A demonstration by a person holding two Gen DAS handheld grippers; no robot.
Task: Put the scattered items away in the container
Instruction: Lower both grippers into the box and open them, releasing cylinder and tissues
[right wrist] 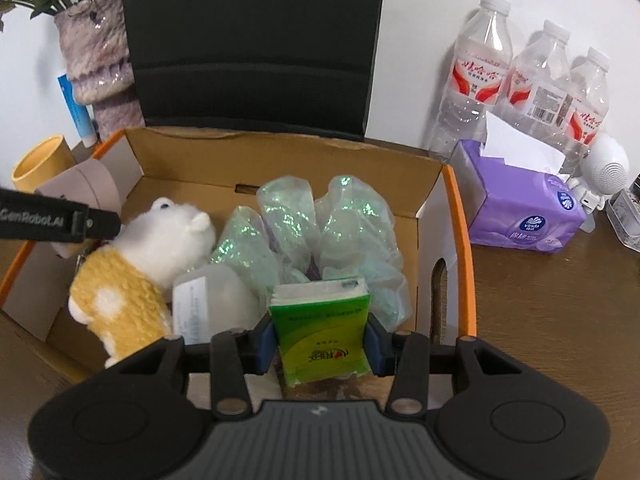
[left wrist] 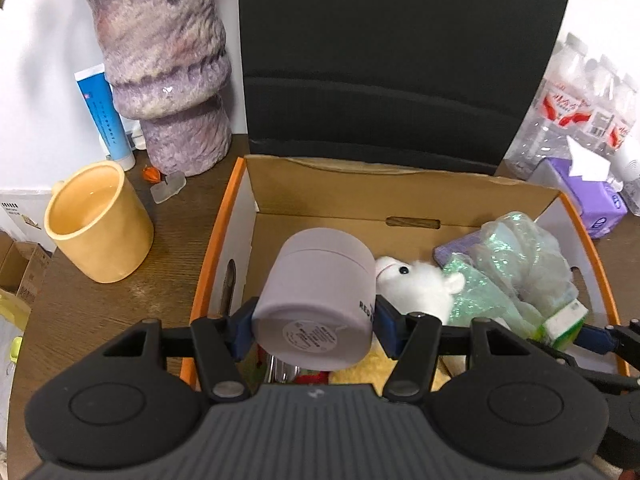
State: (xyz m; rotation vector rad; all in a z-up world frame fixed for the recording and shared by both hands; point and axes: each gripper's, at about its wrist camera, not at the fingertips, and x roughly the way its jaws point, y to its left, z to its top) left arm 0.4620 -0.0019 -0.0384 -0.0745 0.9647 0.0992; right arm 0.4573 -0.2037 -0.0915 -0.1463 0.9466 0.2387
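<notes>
Left wrist view shows the left tool [left wrist: 314, 326] clamped on a grey jar [left wrist: 318, 300] above the cardboard box [left wrist: 360, 190], the right tool [right wrist: 320, 346] clamped on a green tissue pack [right wrist: 322, 322] likewise, so each should sink low into a free gap below before parting.

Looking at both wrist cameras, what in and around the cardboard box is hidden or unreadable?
- Left wrist view: the box floor under the lilac jar is hidden by the jar and the left gripper.
- Left wrist view: jar side print is cut off by a finger.
- Right wrist view: the green tissue pack text is too blurred to read.
- Right wrist view: the plush toy lower end is hidden behind the right gripper.
</notes>
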